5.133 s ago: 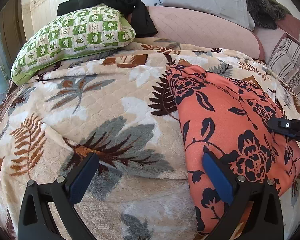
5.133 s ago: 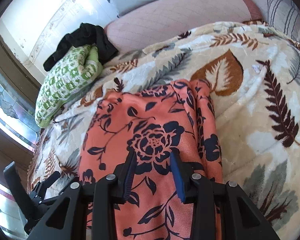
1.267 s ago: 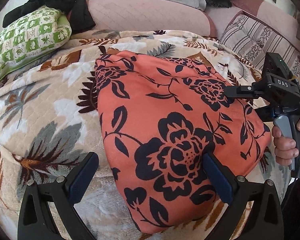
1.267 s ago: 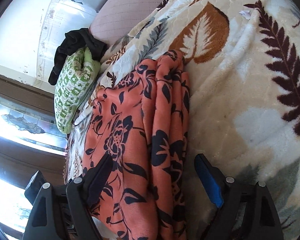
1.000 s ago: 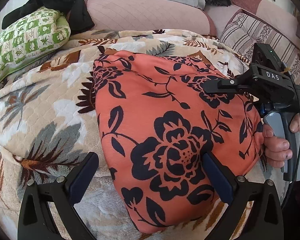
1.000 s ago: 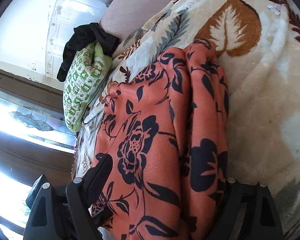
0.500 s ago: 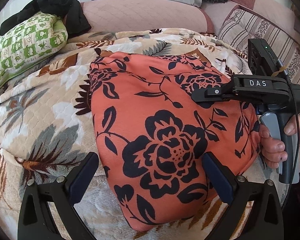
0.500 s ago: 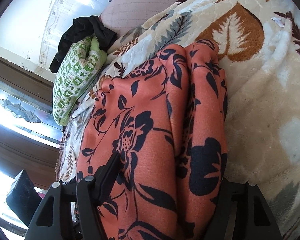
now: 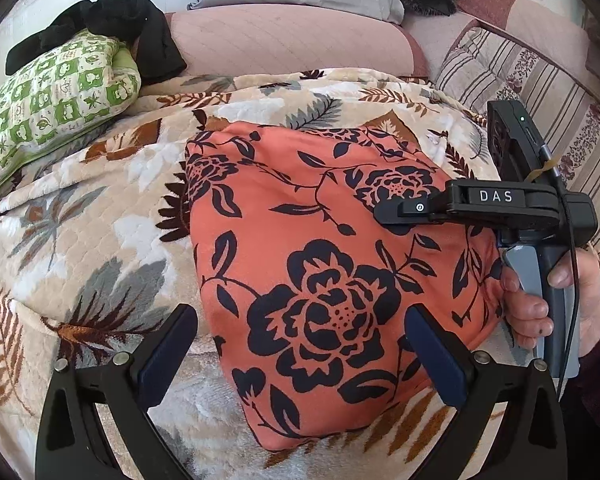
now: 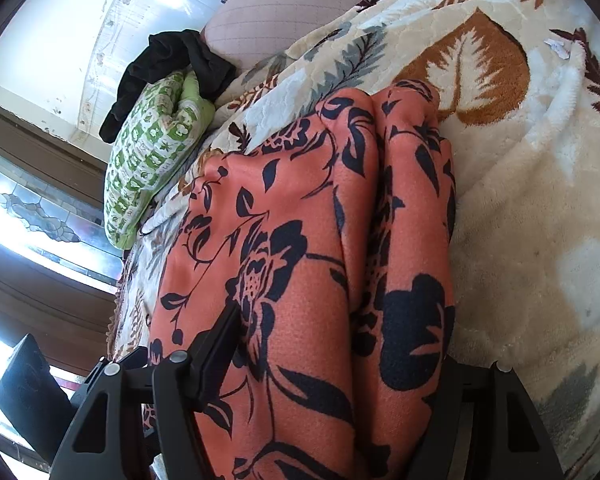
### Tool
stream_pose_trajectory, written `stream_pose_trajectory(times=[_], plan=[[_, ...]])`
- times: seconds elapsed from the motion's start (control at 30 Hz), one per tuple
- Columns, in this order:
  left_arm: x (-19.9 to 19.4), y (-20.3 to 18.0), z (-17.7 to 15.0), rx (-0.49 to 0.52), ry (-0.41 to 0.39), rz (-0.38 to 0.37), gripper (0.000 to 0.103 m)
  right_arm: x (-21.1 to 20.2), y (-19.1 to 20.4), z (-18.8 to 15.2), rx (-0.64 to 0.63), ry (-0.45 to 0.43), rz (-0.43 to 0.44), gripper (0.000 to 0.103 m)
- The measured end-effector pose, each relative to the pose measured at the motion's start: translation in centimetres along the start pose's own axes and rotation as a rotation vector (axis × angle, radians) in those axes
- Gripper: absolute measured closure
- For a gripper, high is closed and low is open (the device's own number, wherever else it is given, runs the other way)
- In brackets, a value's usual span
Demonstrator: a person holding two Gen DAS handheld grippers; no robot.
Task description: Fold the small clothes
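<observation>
One label is legible: white capital letters "DAS" on a black rectangular plate on the upper body of the black handheld right gripper (image 9: pixel 404 210), seen from the left wrist view. The right wrist view shows no readable text.

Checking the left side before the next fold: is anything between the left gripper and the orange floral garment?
Nothing visible. The left gripper hangs open right over the near edge of the orange floral garment, with only the leaf-print blanket around it. The right gripper straddles the garment's folded right edge.
</observation>
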State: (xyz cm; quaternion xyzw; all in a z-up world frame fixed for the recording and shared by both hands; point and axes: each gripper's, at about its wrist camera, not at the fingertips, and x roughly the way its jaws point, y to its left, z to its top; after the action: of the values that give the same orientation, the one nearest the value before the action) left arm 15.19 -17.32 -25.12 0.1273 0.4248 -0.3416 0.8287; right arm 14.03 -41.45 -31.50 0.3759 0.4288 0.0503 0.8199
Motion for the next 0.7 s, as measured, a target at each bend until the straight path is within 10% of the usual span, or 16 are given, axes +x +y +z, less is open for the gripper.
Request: stream_pose_trajectory(times=[0.7], plan=[[2.2,4.9,1.2,-0.209,0.031,-0.016,0.0,-0.2,-0.3,-0.2,-0.011,-0.01,-0.001,0.033]])
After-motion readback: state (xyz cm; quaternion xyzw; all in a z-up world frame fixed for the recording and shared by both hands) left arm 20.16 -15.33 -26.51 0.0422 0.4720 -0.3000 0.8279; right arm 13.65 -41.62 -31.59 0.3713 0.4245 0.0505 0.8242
